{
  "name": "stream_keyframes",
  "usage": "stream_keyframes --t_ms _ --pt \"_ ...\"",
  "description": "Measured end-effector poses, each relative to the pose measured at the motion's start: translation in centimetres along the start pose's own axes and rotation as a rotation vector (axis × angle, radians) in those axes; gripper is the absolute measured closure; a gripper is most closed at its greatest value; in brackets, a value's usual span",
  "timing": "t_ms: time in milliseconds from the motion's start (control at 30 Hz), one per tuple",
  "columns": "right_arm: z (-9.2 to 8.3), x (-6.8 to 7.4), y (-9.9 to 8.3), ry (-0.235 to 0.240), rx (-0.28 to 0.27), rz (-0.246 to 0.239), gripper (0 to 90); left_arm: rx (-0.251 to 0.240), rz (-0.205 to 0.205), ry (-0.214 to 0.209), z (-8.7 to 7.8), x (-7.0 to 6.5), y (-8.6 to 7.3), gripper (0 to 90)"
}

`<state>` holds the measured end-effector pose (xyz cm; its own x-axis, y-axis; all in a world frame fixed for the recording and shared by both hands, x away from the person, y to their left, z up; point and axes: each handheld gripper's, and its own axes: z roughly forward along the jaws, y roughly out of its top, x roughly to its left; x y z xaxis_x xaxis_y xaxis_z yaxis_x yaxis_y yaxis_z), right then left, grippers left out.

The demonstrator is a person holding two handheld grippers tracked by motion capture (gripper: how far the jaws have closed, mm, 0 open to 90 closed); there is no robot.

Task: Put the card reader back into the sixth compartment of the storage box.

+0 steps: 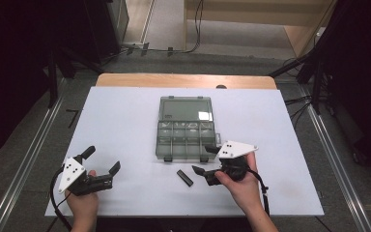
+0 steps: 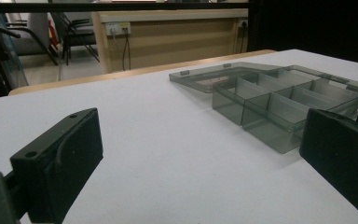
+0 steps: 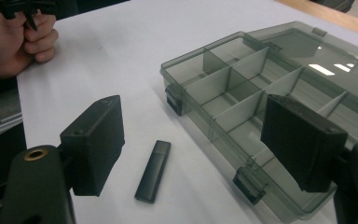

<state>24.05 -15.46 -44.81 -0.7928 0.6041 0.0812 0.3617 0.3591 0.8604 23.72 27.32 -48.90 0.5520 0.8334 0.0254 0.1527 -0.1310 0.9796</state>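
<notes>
Smoke-grey plastic organiser box (image 1: 185, 128) lies open mid-table, lid flat toward the far edge, while a black stick (image 1: 185, 178) rests near the front edge just before the wide-open, empty right gripper (image 1: 206, 162), seemingly for pickup; left gripper (image 1: 102, 159) gapes idle.

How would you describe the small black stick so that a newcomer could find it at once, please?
Start at the white table and find the open, smoke-grey compartment box at its middle. Just in front of the box's near edge, beside the right gripper, lies the small black stick, flat, dark and solid, unlike the see-through box.
</notes>
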Motion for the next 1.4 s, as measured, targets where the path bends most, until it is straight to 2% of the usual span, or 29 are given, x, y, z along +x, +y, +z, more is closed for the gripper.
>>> stream_keyframes --t_ms 433,533,1400 --pt "1.1 0.4 -0.1 0.023 0.050 0.003 23.1 0.000 0.000 -0.001 0.0 0.0 0.0 0.0" --pt "1.5 0.5 -0.2 0.041 0.067 0.004 23.9 0.000 -0.001 -0.002 0.0 0.0 0.0 0.0" --pt "3.5 1.4 -0.6 0.089 0.177 -0.011 24.3 0.000 -0.002 -0.003 0.0 0.0 0.0 0.0"
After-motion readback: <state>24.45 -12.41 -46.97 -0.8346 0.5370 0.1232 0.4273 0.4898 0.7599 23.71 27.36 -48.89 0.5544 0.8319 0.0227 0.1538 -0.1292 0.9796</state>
